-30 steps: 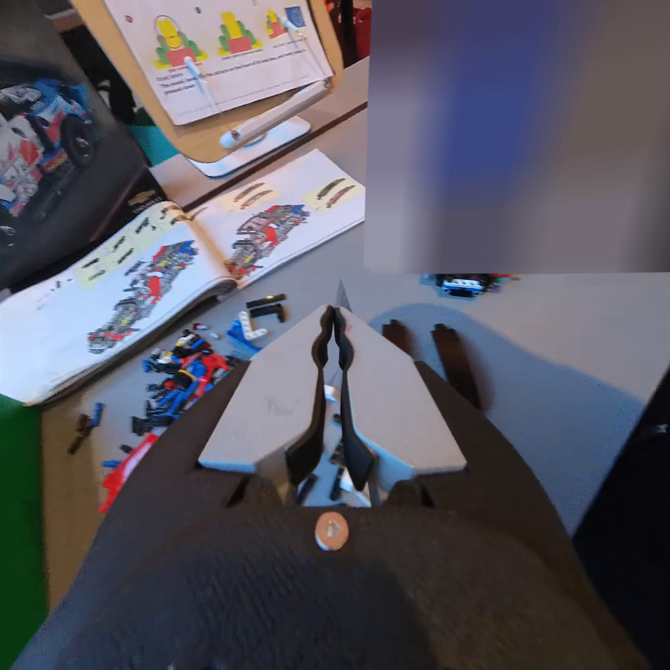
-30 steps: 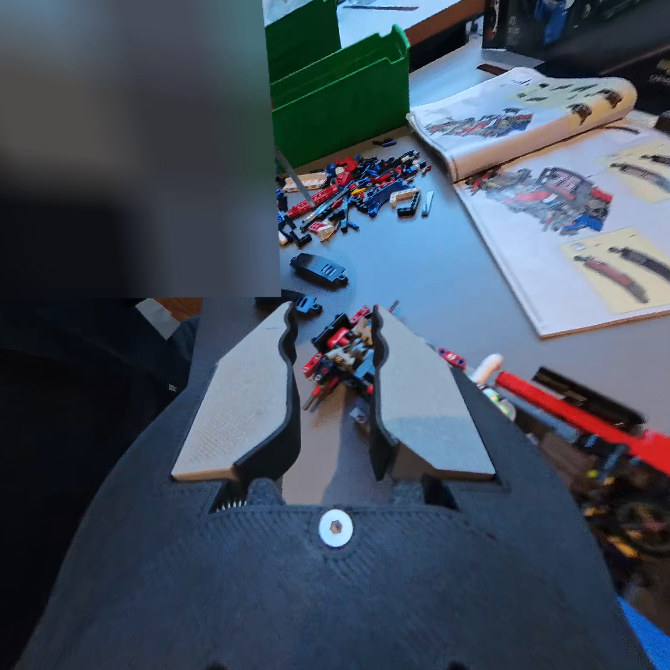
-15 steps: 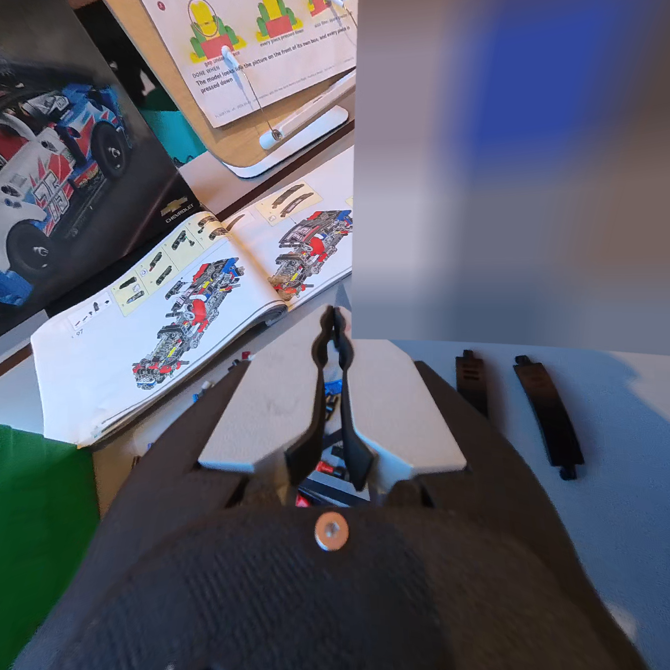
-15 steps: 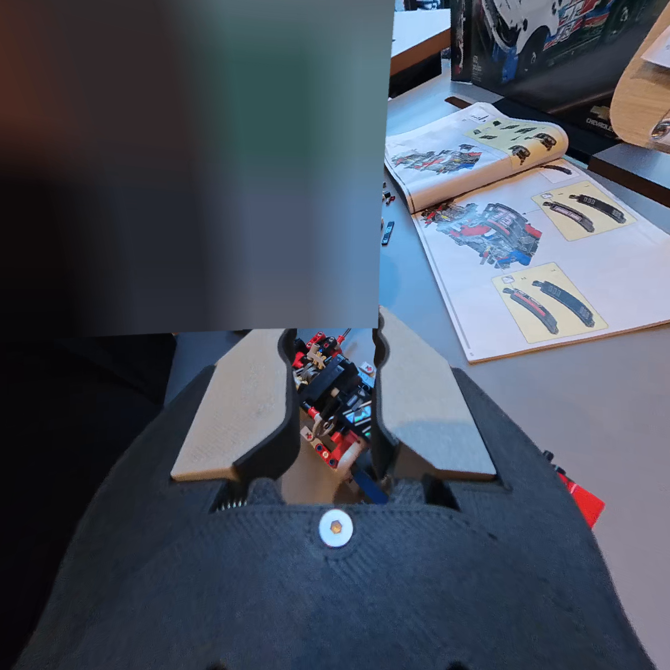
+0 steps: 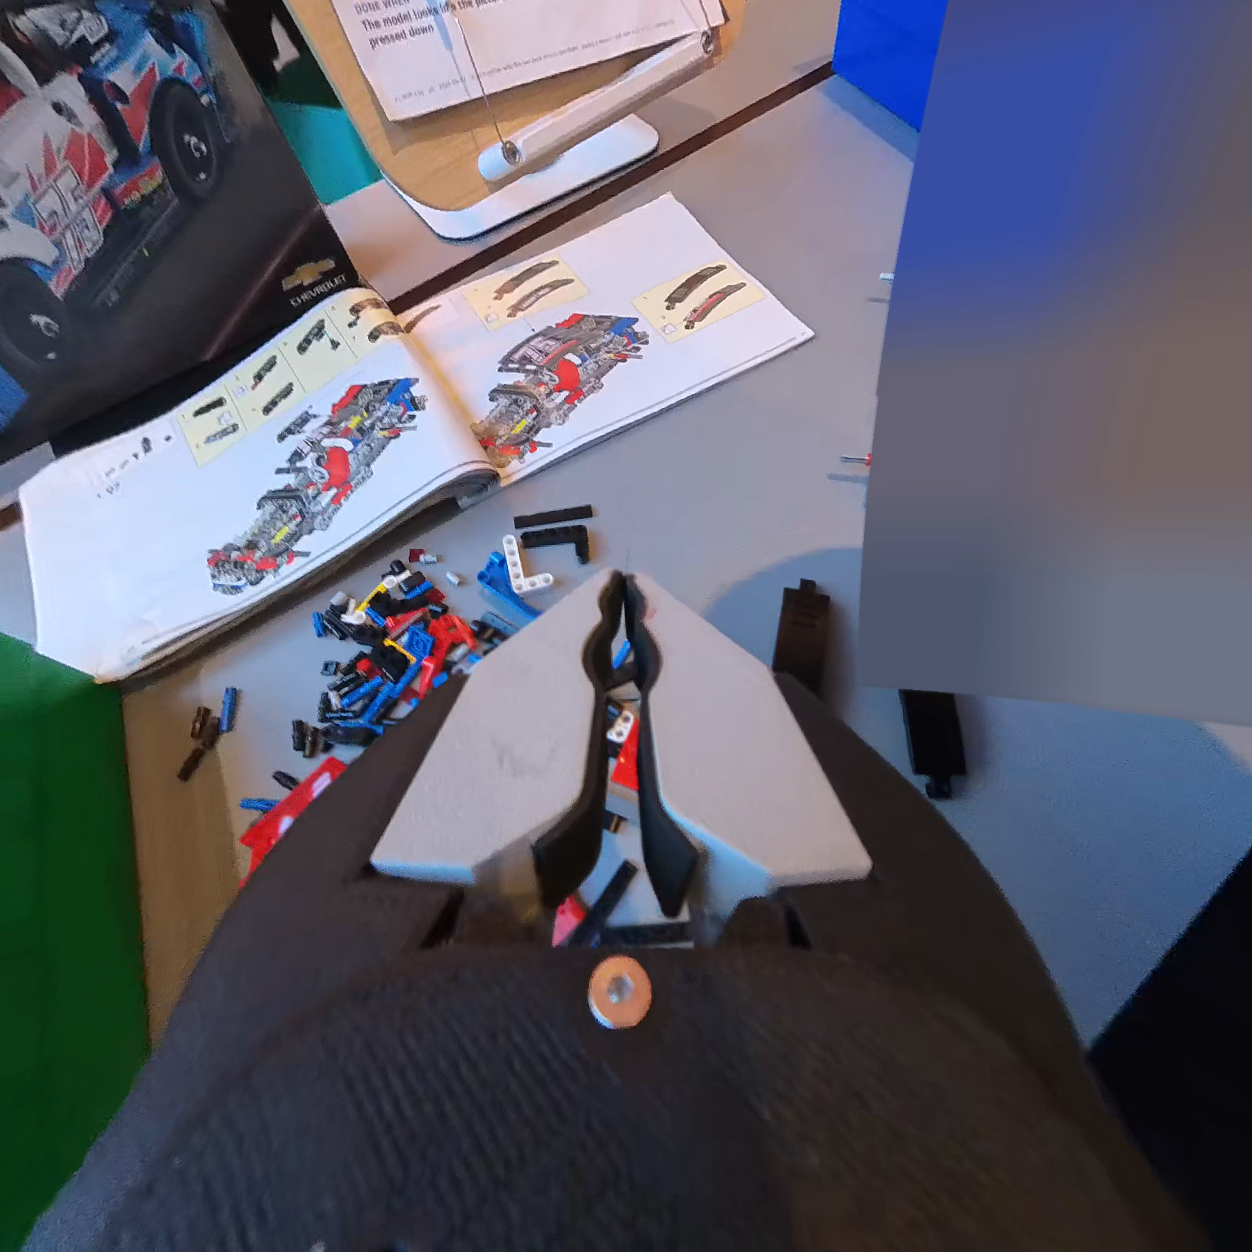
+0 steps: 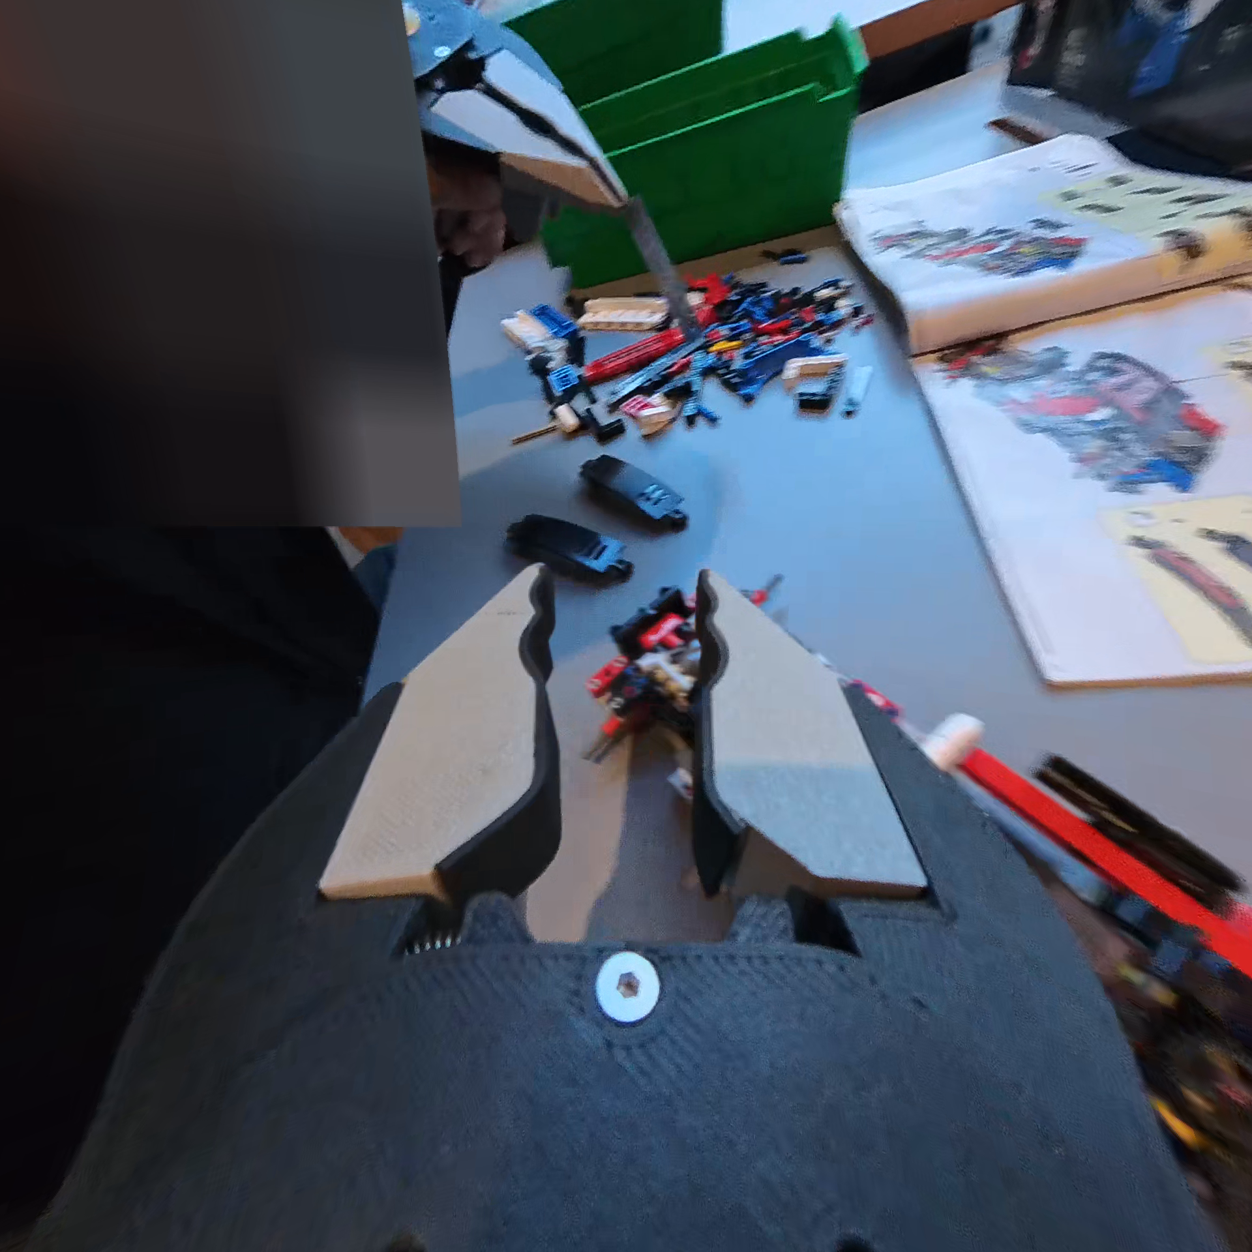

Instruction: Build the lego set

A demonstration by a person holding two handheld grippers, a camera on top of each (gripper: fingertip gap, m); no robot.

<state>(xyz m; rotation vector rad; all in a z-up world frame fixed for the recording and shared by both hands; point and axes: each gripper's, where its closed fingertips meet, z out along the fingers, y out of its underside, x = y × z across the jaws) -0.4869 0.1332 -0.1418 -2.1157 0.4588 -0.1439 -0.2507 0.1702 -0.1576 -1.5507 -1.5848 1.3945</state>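
Observation:
My left gripper (image 5: 620, 582) is shut on a thin grey strip that sticks out past its tips. It hangs over a pile of loose red, blue and black lego pieces (image 5: 393, 650). In the right wrist view the left gripper (image 6: 610, 196) shows at the top, with the strip (image 6: 660, 264) pointing down into the same pile (image 6: 711, 345). My right gripper (image 6: 623, 596) is open and empty above the grey table (image 6: 813, 515). A small red and black sub-assembly (image 6: 650, 664) lies on the table beside its right finger. Two black curved panels (image 6: 633, 491) lie just beyond the tips.
An open instruction booklet (image 5: 406, 420) lies beyond the pile, and to the right in the right wrist view (image 6: 1084, 420). A green bin (image 6: 711, 135) stands behind the pile. The set's box (image 5: 101, 169) and a stand holding a sheet (image 5: 542, 101) are at the back. A long red part (image 6: 1084, 833) of a model lies at lower right. There is about 25 cm between the tips of the two grippers.
Both views swung towards the booklet half a second ago and have come back over the pile and the sub-assembly. The left jaws stay shut and the right jaws stay open.

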